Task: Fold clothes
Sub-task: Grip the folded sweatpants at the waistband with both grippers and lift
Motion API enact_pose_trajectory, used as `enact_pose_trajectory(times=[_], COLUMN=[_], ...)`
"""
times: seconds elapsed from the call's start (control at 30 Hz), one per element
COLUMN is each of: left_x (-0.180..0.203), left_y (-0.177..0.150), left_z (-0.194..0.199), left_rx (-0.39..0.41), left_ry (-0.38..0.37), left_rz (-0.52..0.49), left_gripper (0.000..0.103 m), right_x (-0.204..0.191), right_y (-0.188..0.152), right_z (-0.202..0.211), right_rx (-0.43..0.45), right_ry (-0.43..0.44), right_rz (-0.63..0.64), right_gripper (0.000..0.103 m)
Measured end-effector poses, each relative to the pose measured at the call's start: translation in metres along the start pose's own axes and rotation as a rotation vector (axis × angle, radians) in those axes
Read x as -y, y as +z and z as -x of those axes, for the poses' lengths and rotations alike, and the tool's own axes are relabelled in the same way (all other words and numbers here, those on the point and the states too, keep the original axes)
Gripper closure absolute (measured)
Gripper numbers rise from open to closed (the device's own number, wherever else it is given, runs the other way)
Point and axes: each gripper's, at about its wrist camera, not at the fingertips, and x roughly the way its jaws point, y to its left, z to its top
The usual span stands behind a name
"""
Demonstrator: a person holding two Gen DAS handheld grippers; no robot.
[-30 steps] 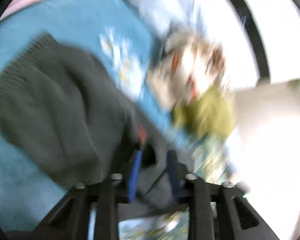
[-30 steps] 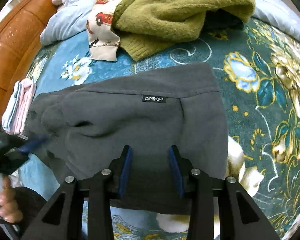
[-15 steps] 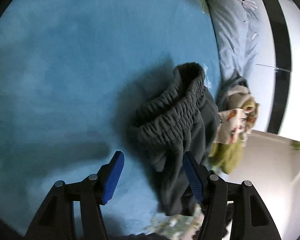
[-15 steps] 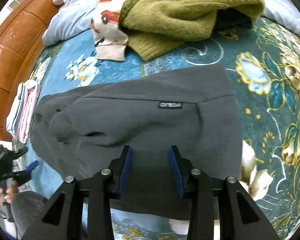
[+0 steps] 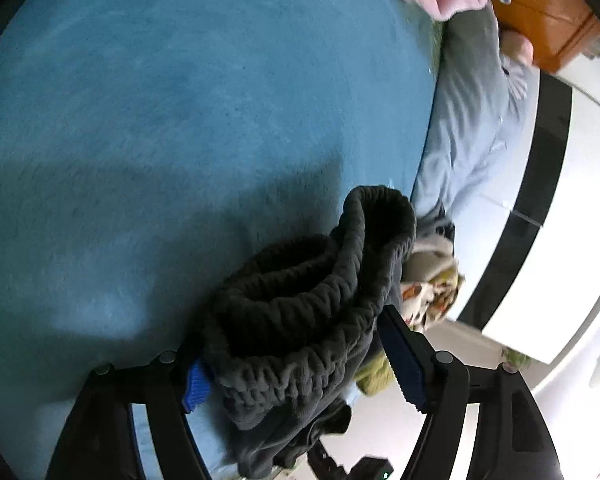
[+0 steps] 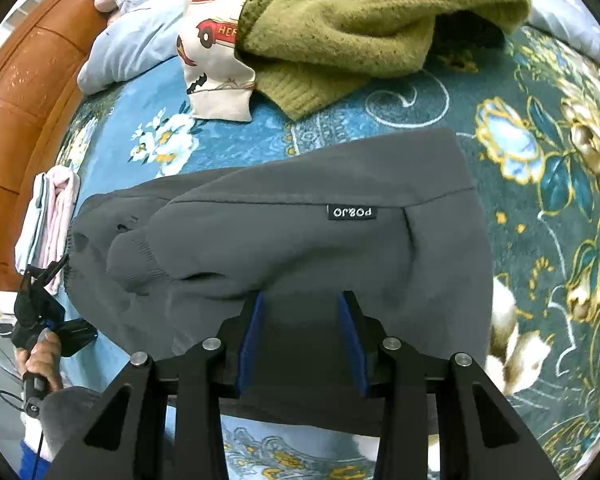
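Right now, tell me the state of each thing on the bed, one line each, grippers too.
Grey pants: partly folded, waistband bunched at the left.
Green sweater: crumpled in a heap, unfolded.
Printed garment: unfolded, partly under the sweater.
Pink stack: folded, by the headboard.
Left gripper: jaws open around the waistband.
Right gripper: jaws open over the pants.

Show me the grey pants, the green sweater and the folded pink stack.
grey pants [image 6: 300,248], right wrist view, middle of the cloth.
green sweater [image 6: 364,20], right wrist view, knit body.
folded pink stack [image 6: 58,216], right wrist view, pink layer's edge.
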Motion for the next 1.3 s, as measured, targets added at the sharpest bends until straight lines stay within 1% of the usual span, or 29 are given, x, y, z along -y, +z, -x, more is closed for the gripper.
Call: enact_pose_trajectory(times=[0.03, 0.07, 0.1, 0.13, 0.23, 0.3, 0.33, 0.43, 0.5, 0.67, 0.83, 0.97, 1.03, 1.07, 1.2, 1.27, 1.3], left_x=[0.002, 0.005, 0.009, 0.016, 0.037, 0.052, 0.063, 0.094, 0.126, 0.202, 0.197, 0.192, 0.167, 0.157, 0.118, 0.108, 0.109], left_y=[-0.002, -0.005, -0.007, -0.011, -0.023, -0.034, -0.042, -0.075, -0.104, -0.223, -0.316, -0.39, -0.414, -0.428, -0.451, -0.458, -0.46], left_z=[0.001, 0.003, 0.005, 0.008, 0.017, 0.024, 0.027, 0.044, 0.04, 0.012, -0.074, -0.143, -0.169, -0.187, -0.212, -0.217, -0.217], left_rx=[0.018, 0.036, 0.052, 0.068, 0.114, 0.144, 0.164, 0.217, 0.233, 0.25, 0.179, 0.119, 0.131, 0.12, 0.094, 0.099, 0.082], left_ry=[0.015, 0.025, 0.036, 0.051, 0.097, 0.123, 0.145, 0.213, 0.237, 0.312, 0.465, 0.592, 0.724, 0.79, 0.914, 0.94, 0.927], left_rz=[0.001, -0.007, -0.017, -0.043, -0.12, -0.176, -0.222, -0.432, -0.577, -1.025, -1.318, -1.551, -1.673, -1.744, -1.929, -1.973, -1.963], left_gripper=[0.039, 0.044, 0.054, 0.059, 0.063, 0.063, 0.063, 0.063, 0.063, 0.063, 0.063, 0.063, 0.062, 0.062, 0.059, 0.052, 0.043], right_x=[-0.001, -0.002, -0.003, -0.003, -0.004, -0.001, 0.001, 0.011, 0.021, 0.048, 0.081, 0.114, 0.133, 0.139, 0.158, 0.16, 0.16], right_y=[0.0, 0.0, 0.0, 0.0, 0.0, -0.001, -0.002, -0.004, -0.006, -0.008, 0.0, 0.0, -0.005, -0.008, -0.019, -0.021, -0.021], right_z=[0.001, 0.002, 0.003, 0.004, 0.012, 0.018, 0.022, 0.032, 0.034, 0.036, 0.058, 0.078, 0.084, 0.084, 0.081, 0.079, 0.078], right_rx=[0.002, 0.003, 0.005, 0.007, 0.021, 0.036, 0.046, 0.073, 0.085, 0.083, 0.144, 0.201, 0.214, 0.211, 0.189, 0.183, 0.18], right_ry=[0.003, 0.005, 0.008, 0.01, 0.021, 0.029, 0.037, 0.061, 0.081, 0.104, 0.094, 0.069, 0.049, 0.04, 0.02, 0.013, 0.002], right_rz=[0.001, 0.002, 0.004, 0.006, 0.021, 0.022, 0.018, 0.002, -0.023, -0.086, -0.149, -0.216, -0.251, -0.265, -0.303, -0.3, -0.289], right_gripper=[0.063, 0.063, 0.063, 0.063, 0.063, 0.063, 0.063, 0.063, 0.063, 0.063, 0.063, 0.063, 0.063, 0.063, 0.063, 0.063, 0.063])
